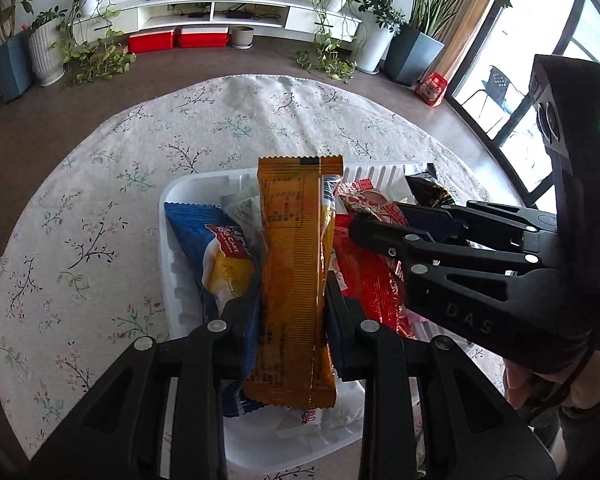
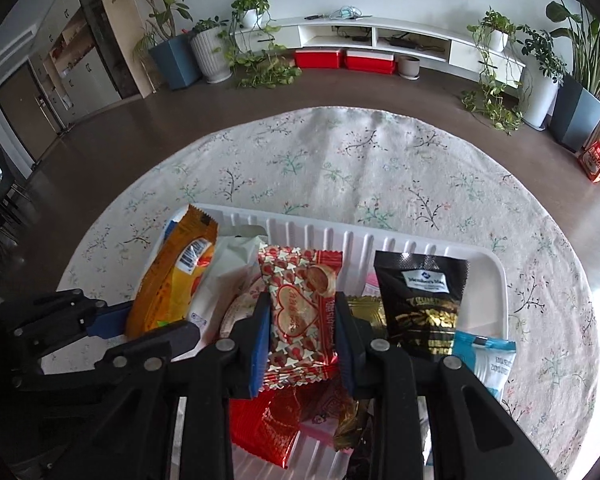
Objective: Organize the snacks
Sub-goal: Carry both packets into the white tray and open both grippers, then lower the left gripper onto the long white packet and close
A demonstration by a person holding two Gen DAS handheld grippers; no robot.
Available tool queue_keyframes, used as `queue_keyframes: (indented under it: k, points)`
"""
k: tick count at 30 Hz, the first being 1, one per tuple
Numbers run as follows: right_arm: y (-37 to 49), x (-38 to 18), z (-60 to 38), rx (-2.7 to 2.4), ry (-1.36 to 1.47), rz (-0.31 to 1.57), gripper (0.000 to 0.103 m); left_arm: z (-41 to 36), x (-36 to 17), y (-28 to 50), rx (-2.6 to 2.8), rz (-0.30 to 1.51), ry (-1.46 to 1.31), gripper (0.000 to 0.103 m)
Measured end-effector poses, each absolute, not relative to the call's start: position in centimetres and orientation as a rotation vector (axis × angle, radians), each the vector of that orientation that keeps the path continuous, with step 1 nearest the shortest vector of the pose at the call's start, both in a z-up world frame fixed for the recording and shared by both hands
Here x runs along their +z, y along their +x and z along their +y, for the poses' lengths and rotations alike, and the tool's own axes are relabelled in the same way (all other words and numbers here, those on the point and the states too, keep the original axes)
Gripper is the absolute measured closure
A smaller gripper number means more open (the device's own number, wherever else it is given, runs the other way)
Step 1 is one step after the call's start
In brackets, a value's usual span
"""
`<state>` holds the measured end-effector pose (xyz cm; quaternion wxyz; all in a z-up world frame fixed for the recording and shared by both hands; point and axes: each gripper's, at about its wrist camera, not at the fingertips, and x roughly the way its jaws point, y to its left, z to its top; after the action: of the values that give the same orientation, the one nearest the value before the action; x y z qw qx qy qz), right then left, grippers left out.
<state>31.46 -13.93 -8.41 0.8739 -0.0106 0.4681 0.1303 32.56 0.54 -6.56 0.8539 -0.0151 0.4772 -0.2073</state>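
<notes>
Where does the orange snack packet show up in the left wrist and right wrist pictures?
Left wrist: orange snack packet stands at centre, clamped in the left gripper, over the white tray.
Right wrist: orange snack packet at left, tilted, beside the red heart packet.
Shared landmark: the white tray.

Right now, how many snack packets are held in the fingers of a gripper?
2. The orange packet stands clamped in the left gripper, over the white tray. The red heart-print packet is clamped in the right gripper. Other packets lie loose in the tray.
</notes>
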Motion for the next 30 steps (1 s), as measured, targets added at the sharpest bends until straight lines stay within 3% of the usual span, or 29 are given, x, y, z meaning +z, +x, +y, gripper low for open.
queue_keyframes:
  k: [8,13,20,25,30]
  points:
    - [31.4,-8.4,-13.4,0.277,-0.047,0.979,0.069,0.6,-6.6,32.5,-0.433,1.005,-0.032,0.074]
    - [31.2,-8.2,-13.6,0.278,-0.042,0.975,0.065,0.7,-6.4,32.3,-0.423,0.997,-0.030,0.055]
    - [30.7,-7.8,-14.1,0.278,-0.033,0.965,0.064,0.8,-5.9,31.8,-0.424,0.979,-0.030,0.048]
    - [29.7,-6.6,-14.7,0.284,-0.018,0.934,0.054,1.1,-5.2,31.0,-0.414,0.959,-0.035,0.038]
    - [28.3,-4.9,-15.5,0.298,0.039,0.876,0.025,1.3,-4.3,29.7,-0.395,0.934,-0.038,0.015]
